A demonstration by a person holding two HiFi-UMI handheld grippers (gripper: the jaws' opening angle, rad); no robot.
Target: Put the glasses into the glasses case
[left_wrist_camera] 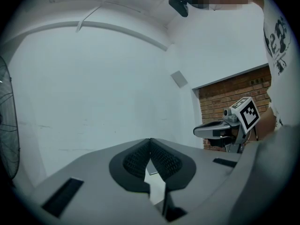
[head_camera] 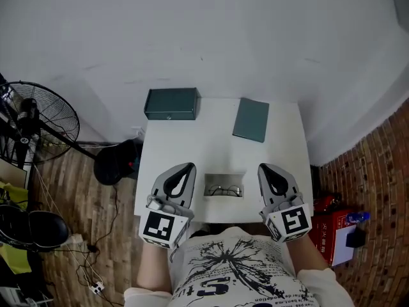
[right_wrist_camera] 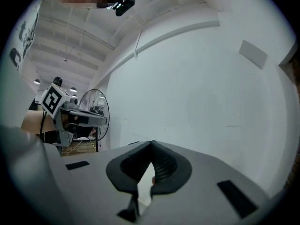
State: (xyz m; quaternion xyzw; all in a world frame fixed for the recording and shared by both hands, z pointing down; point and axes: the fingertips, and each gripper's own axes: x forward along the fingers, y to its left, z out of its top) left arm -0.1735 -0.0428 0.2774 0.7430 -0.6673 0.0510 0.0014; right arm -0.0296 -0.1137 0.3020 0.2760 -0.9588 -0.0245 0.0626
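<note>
Head view looks steeply down on a small white table (head_camera: 192, 146), with the glasses (head_camera: 223, 190) lying folded near its 6 o'clock edge, right in front of the person. The left gripper (head_camera: 186, 170) sits just beside them at 9 o'clock and the right gripper (head_camera: 267, 171) at 3 o'clock. The pair seems posted on either flank so that either one can reach in. Both are clenched with nothing in them: each gripper view shows ribbed pads meeting at the tips, with only a sliver of pale table through the gap below. A dark green box (head_camera: 171, 103), probably the glasses case, stands at the table's 11 o'clock corner, well apart from the glasses, and looks closed. So opening it likely has to come before any lifting. A flat teal piece (head_camera: 250, 119) lies at 1 o'clock; whether it is a cloth, a sleeve or a lid cannot be told. The glasses rest on a slightly paler rectangle whose nature is unclear, and their thin frame is too small to read for hinge or lens detail. Neither gripper view catches the glasses or the box, since both look level at the blank wall. The table's near edge is cut off by the person's printed shirt (head_camera: 236, 267).
</note>
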